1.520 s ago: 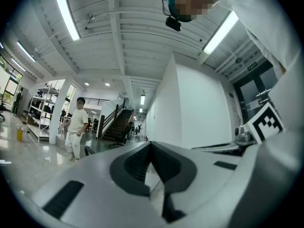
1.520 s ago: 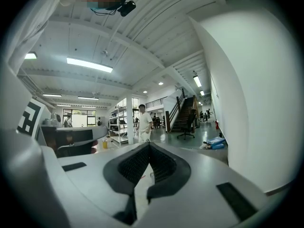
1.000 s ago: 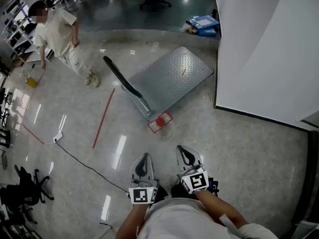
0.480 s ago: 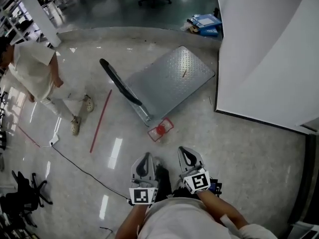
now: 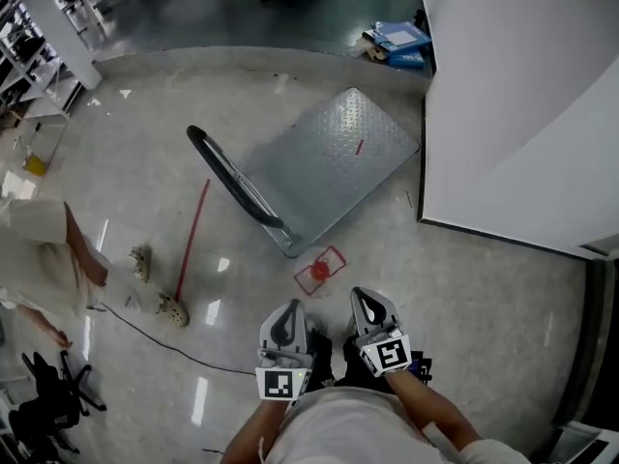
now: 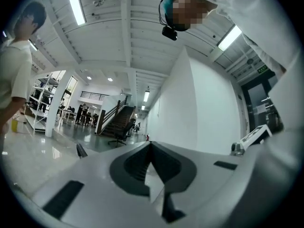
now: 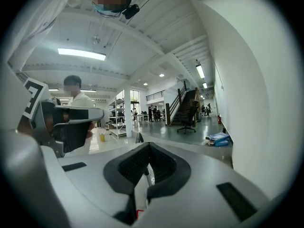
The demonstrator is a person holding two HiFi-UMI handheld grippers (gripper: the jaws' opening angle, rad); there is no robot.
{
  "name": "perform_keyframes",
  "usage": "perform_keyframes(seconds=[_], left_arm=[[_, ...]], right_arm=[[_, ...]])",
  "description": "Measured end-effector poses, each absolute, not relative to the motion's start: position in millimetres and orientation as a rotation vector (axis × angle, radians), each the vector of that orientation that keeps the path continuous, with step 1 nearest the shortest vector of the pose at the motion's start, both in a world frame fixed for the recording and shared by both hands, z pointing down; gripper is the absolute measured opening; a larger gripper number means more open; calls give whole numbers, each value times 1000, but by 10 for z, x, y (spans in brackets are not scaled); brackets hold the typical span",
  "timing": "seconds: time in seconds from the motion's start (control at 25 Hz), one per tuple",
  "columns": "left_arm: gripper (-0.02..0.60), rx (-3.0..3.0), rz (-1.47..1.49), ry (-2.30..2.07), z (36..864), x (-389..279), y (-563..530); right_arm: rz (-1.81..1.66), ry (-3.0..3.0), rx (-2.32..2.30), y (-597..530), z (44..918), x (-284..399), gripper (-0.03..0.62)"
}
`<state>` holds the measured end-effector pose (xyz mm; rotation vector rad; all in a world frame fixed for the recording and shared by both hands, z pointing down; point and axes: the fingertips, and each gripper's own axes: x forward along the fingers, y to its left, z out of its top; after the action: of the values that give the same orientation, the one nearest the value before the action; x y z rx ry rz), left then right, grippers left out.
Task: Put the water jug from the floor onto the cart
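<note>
Jaws still together, cart [image 5: 329, 162] nearer

Side by side, left tool [image 5: 289, 309] and right tool [image 5: 366, 298], grey cart [image 5: 329, 167] beyond, red object [image 5: 319, 271] between.

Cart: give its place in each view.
Head view: cart at centre, handle to its left.
Left gripper view: only its black handle, low left.
Right gripper view: only the handle, just left of centre.
Shared landmark: the white wall on the right.
</note>
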<state>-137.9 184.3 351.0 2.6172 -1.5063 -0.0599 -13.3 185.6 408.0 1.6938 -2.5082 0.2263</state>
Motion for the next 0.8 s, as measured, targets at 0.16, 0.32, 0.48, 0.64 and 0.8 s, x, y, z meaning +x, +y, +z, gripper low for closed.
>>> perform_keyframes(seconds=[0.16,0.32,0.48,0.64,0.8], left_arm=[[3,2624,-3,-1521,3696,-1401,1634],[3,2586,30,-1529,3888,-1364,1337],[3,2558,46,-1524,4185,-1307,1174],[3,2538,63,-1532,4607,-1208,1018],[3,2486,109,-1518,5003,-1119,1001]], right_arm=[[273,-2477,1670,1639,4286,-104,11],[314,-2450,1608,1332,4575,-90,11],[378,-2385,1547,1101,5159,-42,11],[444,-2298,1502,796,5909,107,11],[546,-2181,1437,682,6669,221,11]])
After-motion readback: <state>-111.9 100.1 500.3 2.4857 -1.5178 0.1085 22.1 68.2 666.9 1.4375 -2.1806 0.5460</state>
